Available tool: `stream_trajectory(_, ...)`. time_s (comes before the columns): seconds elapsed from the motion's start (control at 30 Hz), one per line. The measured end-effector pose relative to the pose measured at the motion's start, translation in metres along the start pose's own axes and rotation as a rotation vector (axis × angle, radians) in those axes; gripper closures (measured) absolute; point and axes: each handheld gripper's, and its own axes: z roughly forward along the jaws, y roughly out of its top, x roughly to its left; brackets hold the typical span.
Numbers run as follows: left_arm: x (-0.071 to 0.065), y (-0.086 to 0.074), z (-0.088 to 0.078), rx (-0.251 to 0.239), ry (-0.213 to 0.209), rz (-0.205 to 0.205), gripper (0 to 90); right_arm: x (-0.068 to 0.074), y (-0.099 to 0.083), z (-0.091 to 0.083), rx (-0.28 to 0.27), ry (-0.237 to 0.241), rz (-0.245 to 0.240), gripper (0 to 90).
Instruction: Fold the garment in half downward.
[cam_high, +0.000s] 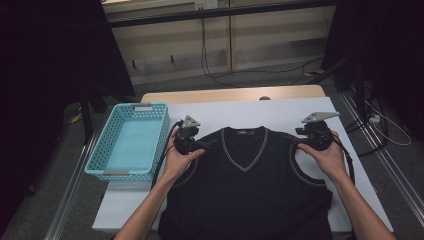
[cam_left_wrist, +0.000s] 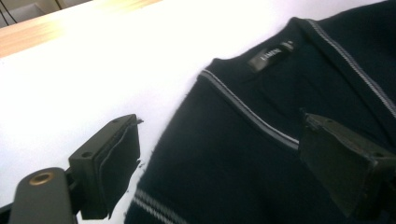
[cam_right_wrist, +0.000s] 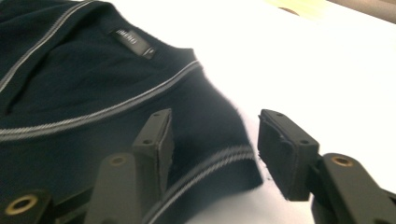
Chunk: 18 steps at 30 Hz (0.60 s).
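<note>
A dark sleeveless V-neck vest (cam_high: 250, 175) with grey trim lies flat on the white table (cam_high: 285, 112), neck toward the far edge. My left gripper (cam_high: 206, 145) is at its left shoulder, held in the person's left hand. In the left gripper view the jaws of that gripper (cam_left_wrist: 219, 135) stand wide apart over the shoulder cloth (cam_left_wrist: 243, 177); one pad is over the white table beside the cloth's edge. My right gripper (cam_high: 299, 136) is at the right shoulder. In the right gripper view its jaws (cam_right_wrist: 215, 121) straddle the shoulder edge (cam_right_wrist: 219, 140) without pressing on it.
A light blue plastic basket (cam_high: 162, 135) stands empty on the left, close to the left gripper. A wooden strip (cam_high: 225, 94) borders the table's far edge. Cables trail on the floor beyond and to the right.
</note>
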Motion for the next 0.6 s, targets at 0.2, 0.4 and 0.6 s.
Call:
stream_trajectory(0.2,0.012,0.002,0.014,0.027,0.016,-0.017,16.4,-0.010,0.011,0.022,0.036,-0.005,-0.017,55.0)
stream_trajectory(0.4,0.022,-0.003,0.024,0.050,0.030,-0.067,19.3,-0.016,0.007,0.037,0.082,0.002,-0.012,53.7)
stream_trajectory(0.6,0.024,-0.004,0.025,0.057,0.029,-0.062,19.2,-0.017,0.000,0.048,0.124,0.018,-0.031,51.6)
